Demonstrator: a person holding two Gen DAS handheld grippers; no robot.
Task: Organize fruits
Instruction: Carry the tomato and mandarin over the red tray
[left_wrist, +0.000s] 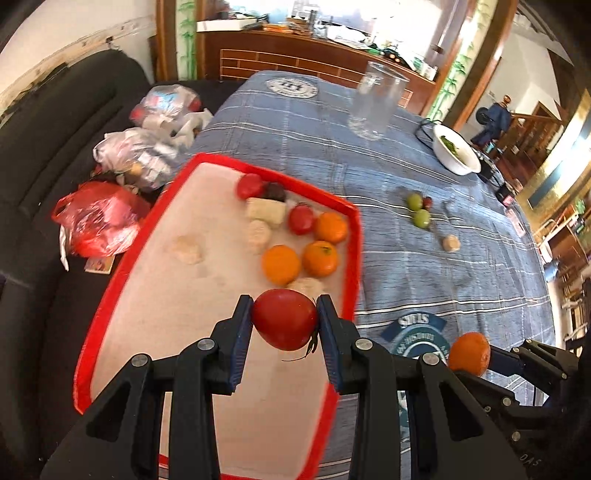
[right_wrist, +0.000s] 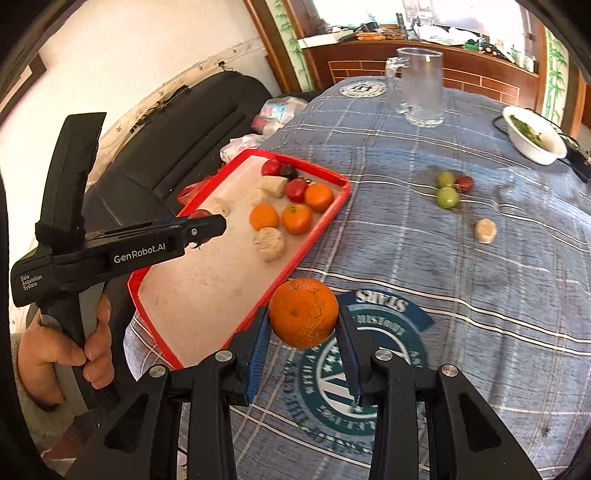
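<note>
Red tomato (left_wrist: 284, 319) pinched between left gripper (left_wrist: 284, 325) pads, hovering over red tray (left_wrist: 352, 254) near end. Right gripper (right_wrist: 303, 325) clamps an orange (right_wrist: 303, 313) above blue tablecloth (right_wrist: 461, 295), just right of tray.

Counter under blue plaid cloth (right_wrist: 424, 240): red tray (right_wrist: 332, 206) at left edge, glass mug (right_wrist: 421, 88) far end, white bowl (right_wrist: 535, 140) right edge, green fruits (right_wrist: 447, 190) mid-counter.

left gripper (left_wrist: 284, 319): clamped, loaded | right gripper (right_wrist: 303, 319): clamped, loaded
</note>
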